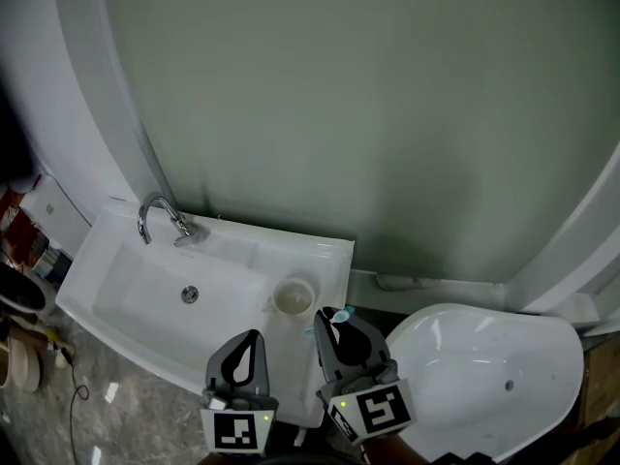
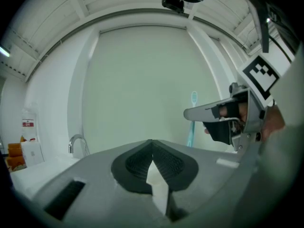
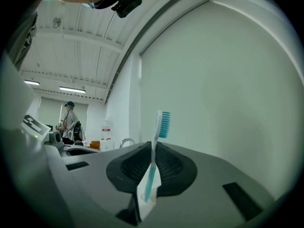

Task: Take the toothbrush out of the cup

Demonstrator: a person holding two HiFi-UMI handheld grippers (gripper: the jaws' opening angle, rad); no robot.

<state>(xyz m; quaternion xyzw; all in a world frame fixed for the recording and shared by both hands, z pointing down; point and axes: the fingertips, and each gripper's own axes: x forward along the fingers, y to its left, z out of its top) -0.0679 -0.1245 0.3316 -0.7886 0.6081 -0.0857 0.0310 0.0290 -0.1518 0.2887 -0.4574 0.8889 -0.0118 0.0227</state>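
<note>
A white toothbrush with a teal bristle head stands upright between the pads of my right gripper, which is shut on its handle. In the head view the brush head shows at the tips of that gripper, lifted clear to the right of the empty white cup on the sink ledge. My left gripper hovers beside it, in front of the cup. Its tips meet with nothing held. The left gripper view shows the right gripper carrying the brush.
A white sink with a chrome faucet lies to the left against the pale green wall. A white toilet bowl sits to the right. Clutter stands on the floor at far left. A person stands far off.
</note>
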